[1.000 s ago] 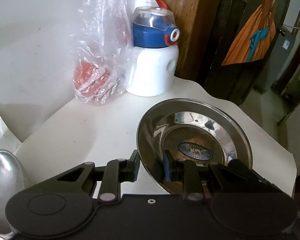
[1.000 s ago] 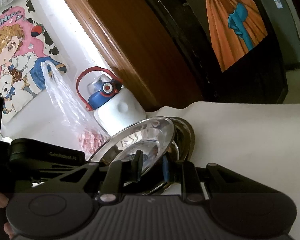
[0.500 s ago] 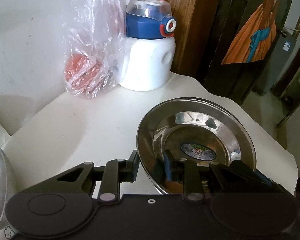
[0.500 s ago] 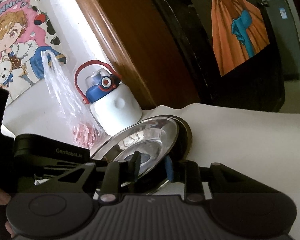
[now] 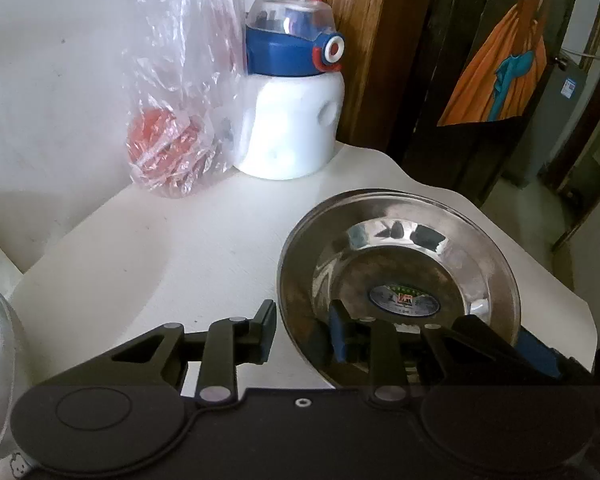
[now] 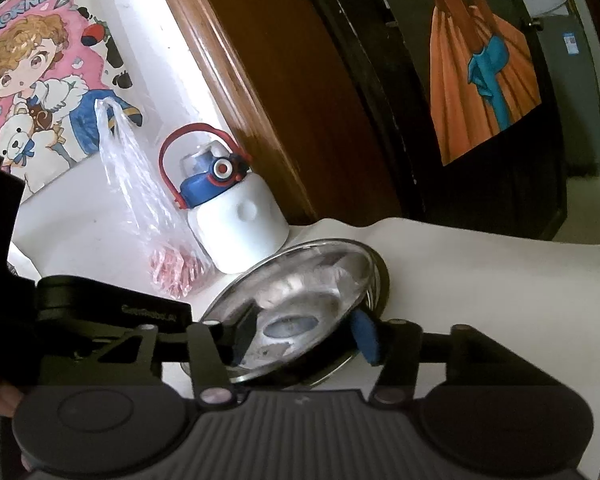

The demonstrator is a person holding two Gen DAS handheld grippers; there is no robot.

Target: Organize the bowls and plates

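Both jaws gape around the steel plate (image 5: 400, 280) (water bottle (image 5: 290, 96) behind).

Bottle (image 5: 290, 128), bag (image 5: 180, 120) block rear; table (image 5: 160, 260) left bare.

Both tools (image 5: 302, 330) wider around plate (image 5: 400, 264)

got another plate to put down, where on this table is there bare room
Bare tabletop lies between the plastic bag, the steel plate and the left gripper. In the right wrist view, a wide bare patch runs right of the plates to the table edge. It is crowded at the back, where bag and water bottle stand together.
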